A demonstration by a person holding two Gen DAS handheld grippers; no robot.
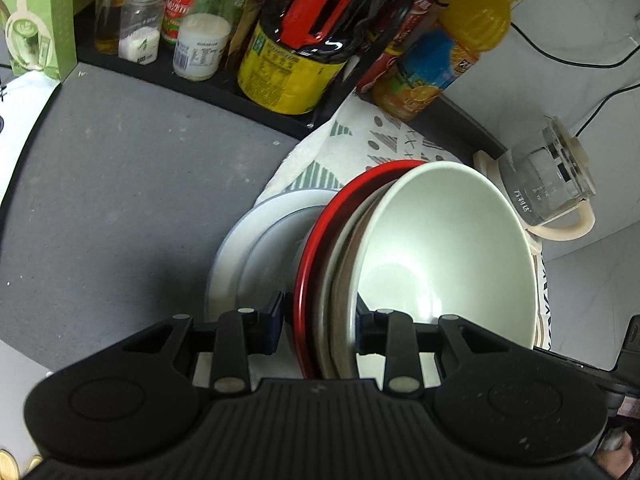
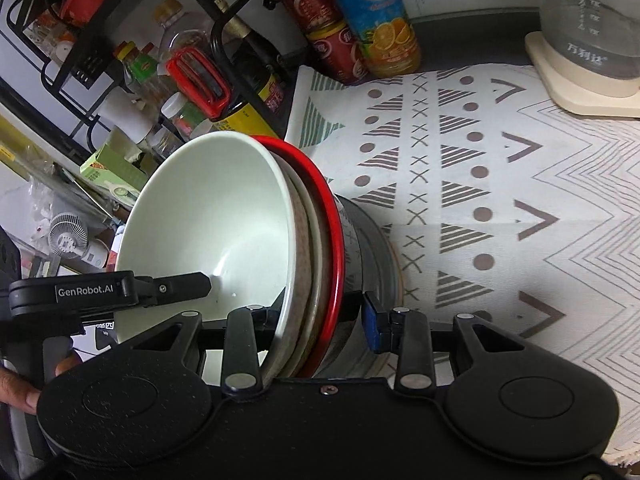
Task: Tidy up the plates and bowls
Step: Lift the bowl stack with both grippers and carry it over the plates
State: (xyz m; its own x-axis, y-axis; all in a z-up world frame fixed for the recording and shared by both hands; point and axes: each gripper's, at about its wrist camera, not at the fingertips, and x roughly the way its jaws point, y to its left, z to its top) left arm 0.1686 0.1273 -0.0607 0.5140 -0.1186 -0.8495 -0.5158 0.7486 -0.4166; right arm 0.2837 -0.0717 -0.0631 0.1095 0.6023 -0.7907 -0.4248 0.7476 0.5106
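Both claws grip one tilted stack of nested dishes, left claw [image 1: 320,320] and right claw [image 2: 320,316] each closed on white bowl [image 1: 448,248], beige bowl [image 2: 304,264] and red plate [image 1: 308,280] above grey plate [image 1: 248,248] on the patterned mat [image 2: 500,184]

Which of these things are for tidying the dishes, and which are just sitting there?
For the job:
- pale green bowl
- red plate
- white plate
- left gripper and right gripper, both clamped on the stacked dishes

Just sitting there:
- orange juice bottle
- glass kettle
- patterned cloth
- soy sauce bottle
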